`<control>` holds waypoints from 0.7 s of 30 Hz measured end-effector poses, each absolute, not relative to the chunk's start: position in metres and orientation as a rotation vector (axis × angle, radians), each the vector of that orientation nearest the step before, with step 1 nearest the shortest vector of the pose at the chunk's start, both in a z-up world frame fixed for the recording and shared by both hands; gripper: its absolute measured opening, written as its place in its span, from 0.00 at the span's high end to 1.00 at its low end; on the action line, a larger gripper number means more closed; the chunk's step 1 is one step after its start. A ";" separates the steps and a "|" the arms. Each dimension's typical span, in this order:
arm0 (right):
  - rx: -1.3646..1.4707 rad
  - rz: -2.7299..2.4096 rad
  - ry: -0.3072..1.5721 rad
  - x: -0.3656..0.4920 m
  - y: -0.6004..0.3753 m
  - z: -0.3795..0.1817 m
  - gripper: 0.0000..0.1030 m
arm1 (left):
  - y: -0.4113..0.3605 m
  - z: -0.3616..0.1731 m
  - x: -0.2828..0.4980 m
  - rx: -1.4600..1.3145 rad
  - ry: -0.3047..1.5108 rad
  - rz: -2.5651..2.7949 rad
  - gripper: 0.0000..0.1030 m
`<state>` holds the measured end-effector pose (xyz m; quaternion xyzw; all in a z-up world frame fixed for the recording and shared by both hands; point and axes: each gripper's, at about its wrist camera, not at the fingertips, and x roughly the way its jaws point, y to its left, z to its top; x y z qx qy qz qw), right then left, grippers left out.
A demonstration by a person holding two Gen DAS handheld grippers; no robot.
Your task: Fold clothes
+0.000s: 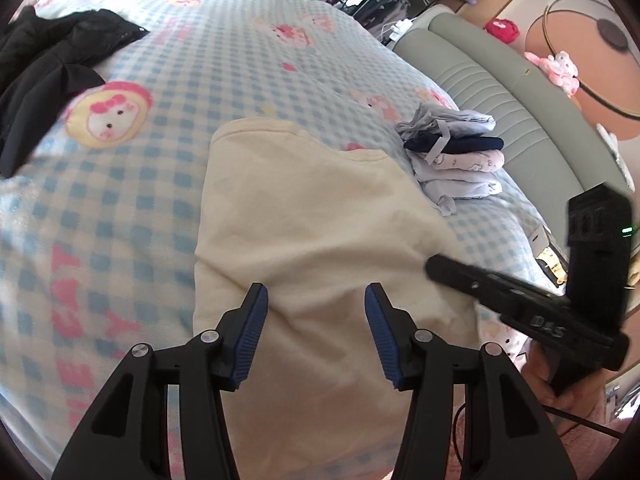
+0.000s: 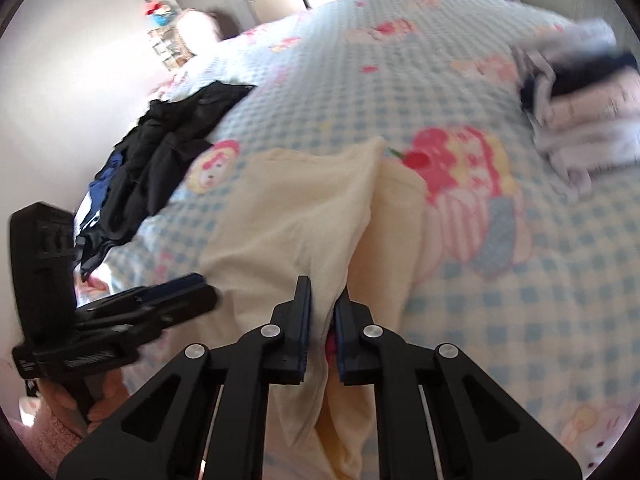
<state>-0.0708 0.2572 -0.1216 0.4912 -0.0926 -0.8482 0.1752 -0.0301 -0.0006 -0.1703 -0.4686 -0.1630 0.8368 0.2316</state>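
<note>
Right gripper (image 2: 322,304) clamped on cream garment (image 2: 296,220) edge; left gripper (image 1: 316,300) spread apart, empty. Risk: thin pinch slipping, fold collapsing toward folded stack (image 1: 456,152) at 2 o'clock.

cream garment (image 1: 320,216). bedspread (image 1: 224,40) blue-white check, pink cartoon prints. black clothes heap (image 1: 48,64). folded stack (image 1: 460,152): lilac, navy, white-pink print. left gripper (image 1: 316,304) black, blue pads (image 1: 252,336).
</note>
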 end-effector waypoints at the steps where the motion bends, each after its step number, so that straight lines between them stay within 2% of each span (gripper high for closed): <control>1: 1.417 -2.403 -0.285 -0.072 0.265 -0.130 0.91 | 0.001 -0.169 -0.029 -1.282 -0.440 2.296 0.49; 5: 1.485 -2.397 -0.298 -0.076 0.280 -0.167 0.90 | 0.020 -0.190 -0.038 -1.402 -0.325 2.254 0.49; 9: 1.445 -2.413 -0.332 -0.073 0.285 -0.159 0.90 | 0.029 -0.191 -0.031 -1.426 -0.210 2.313 0.50; 13: 1.438 -2.399 -0.330 -0.063 0.286 -0.154 0.88 | 0.016 -0.183 -0.021 -1.391 -0.256 2.337 0.50; 15: 1.438 -2.388 -0.328 -0.057 0.285 -0.152 0.83 | 0.011 -0.181 -0.017 -1.365 -0.283 2.344 0.50; 17: 1.437 -2.377 -0.326 -0.052 0.285 -0.151 0.83 | 0.011 -0.177 -0.014 -1.332 -0.324 2.319 0.50; 20: 1.437 -2.361 -0.323 -0.043 0.284 -0.149 0.81 | -0.002 -0.190 -0.012 -1.343 -0.523 2.219 0.49; 21: 1.436 -2.355 -0.322 -0.040 0.284 -0.148 0.80 | -0.003 -0.195 -0.012 -1.363 -0.528 2.221 0.50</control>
